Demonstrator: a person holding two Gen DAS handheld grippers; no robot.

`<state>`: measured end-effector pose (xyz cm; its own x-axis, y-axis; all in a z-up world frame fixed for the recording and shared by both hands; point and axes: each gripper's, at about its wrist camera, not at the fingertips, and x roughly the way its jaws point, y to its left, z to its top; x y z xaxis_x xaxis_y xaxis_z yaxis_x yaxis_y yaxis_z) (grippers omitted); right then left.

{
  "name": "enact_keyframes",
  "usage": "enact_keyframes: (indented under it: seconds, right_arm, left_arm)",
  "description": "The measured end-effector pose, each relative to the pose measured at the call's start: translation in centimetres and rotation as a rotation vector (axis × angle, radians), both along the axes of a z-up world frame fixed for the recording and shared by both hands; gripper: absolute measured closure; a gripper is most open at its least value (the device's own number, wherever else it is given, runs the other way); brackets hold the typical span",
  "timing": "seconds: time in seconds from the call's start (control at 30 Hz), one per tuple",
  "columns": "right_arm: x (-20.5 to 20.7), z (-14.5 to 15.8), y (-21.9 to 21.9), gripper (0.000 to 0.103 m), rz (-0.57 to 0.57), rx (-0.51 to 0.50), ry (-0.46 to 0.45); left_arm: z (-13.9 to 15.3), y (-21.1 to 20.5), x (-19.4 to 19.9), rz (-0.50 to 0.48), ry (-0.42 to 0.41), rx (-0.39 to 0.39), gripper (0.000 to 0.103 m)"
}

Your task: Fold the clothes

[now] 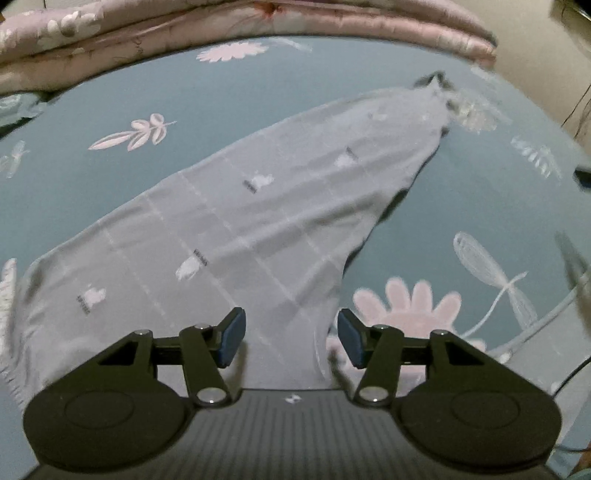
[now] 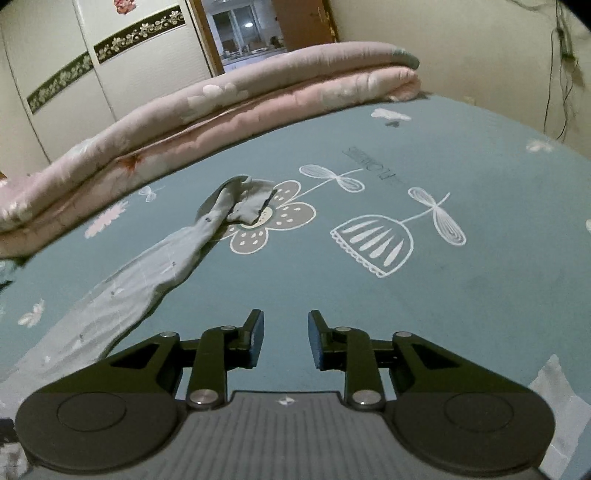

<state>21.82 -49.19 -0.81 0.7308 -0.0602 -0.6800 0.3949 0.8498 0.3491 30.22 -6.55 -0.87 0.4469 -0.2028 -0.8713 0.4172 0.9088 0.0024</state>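
Grey and soft, the trousers [image 1: 236,221] lie spread out long on the blue sheet [image 1: 480,206], and every place here is told from them. In the left view the left gripper [image 1: 291,338] hangs over their wide near end, with its jaws apart and nothing pinched between them; one blue pad [image 1: 231,339] sits above the cloth and the other above a pink flower [image 1: 406,306] printed just beside the trousers' edge. In the right view the trousers [image 2: 155,269] run away from the camera to a crumpled far end that rests on a big grey flower [image 2: 277,218] drawn on the sheet [image 2: 480,295]. The right gripper [image 2: 286,341] is off to the side of the trousers, over bare sheet, and its jaws are apart too, with nothing between them. Beyond the far end of the trousers a thick pink quilt [image 2: 240,107] lies folded along the edge of the bed, well apart from them. Behind the quilt stand a white wardrobe [image 2: 110,81] and an open doorway [image 2: 251,29]. Thin cables [image 2: 561,62] hang on the wall, far off to the side of the trousers. Nothing lies on top of the trousers.
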Motion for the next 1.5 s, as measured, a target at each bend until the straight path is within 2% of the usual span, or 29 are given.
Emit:
enact_keyframes:
  seconds: [0.1,0.2,0.27,0.33,0.43,0.57,0.63,0.73,0.83,0.9,0.93,1.0,1.2,1.5]
  right_arm:
    - [1.3,-0.5,-2.6,0.074,0.034,0.102,-0.043]
    - [4.3,-1.7,-6.2,0.074,0.044,0.267,-0.089]
    - [6.6,-4.2,-8.9,0.073,0.041,0.381,-0.110]
    - [9.3,-8.0,-11.1,0.073,0.036,0.519,-0.119]
    - [14.7,-11.2,-12.6,0.071,-0.025,0.710,-0.122]
    - [20.1,-15.5,-11.9,0.066,-0.136,0.820,-0.057]
    - [21.7,-16.8,-10.9,0.062,-0.176,0.842,-0.041]
    - [22.8,-17.5,-9.8,0.062,-0.249,0.835,-0.061]
    - [23.5,-17.0,-9.2,0.064,-0.341,0.782,-0.080]
    - [24.3,-16.3,-8.7,0.077,-0.356,0.712,-0.058]
    - [24.8,-15.8,-8.4,0.094,-0.346,0.648,-0.034]
    - [25.5,-15.1,-7.9,0.094,-0.307,0.548,-0.013]
    - [26.6,-12.7,-8.2,0.094,-0.241,0.370,-0.002]
    - [28.9,-9.2,-11.4,0.094,-0.136,0.070,0.027]
  left_arm:
    - [1.1,-1.1,-1.5,0.002,-0.032,-0.004,0.049]
    - [1.8,-2.4,-2.7,0.019,-0.038,-0.030,0.049]
    - [1.8,-3.4,-3.5,0.031,-0.048,-0.022,0.049]
    - [2.1,-4.4,-4.4,0.039,-0.066,-0.010,0.049]
    - [2.3,-5.2,-5.9,0.042,-0.089,-0.018,0.048]
    - [2.2,-5.7,-7.7,0.036,-0.113,0.002,0.048]
    - [2.2,-5.6,-8.4,0.048,-0.136,0.023,0.048]
    - [2.0,-5.4,-9.1,0.074,-0.150,0.015,0.048]
    - [1.8,-5.2,-9.8,0.087,-0.149,0.012,0.048]
    - [1.6,-5.2,-10.1,0.082,-0.152,0.025,0.048]
    - [1.5,-5.1,-10.3,0.080,-0.153,0.032,0.048]
    - [1.4,-5.0,-10.4,0.083,-0.155,0.040,0.048]
    - [1.7,-4.0,-10.6,0.121,-0.161,0.029,0.047]
    - [1.0,-3.4,-10.9,0.146,-0.133,0.041,0.047]
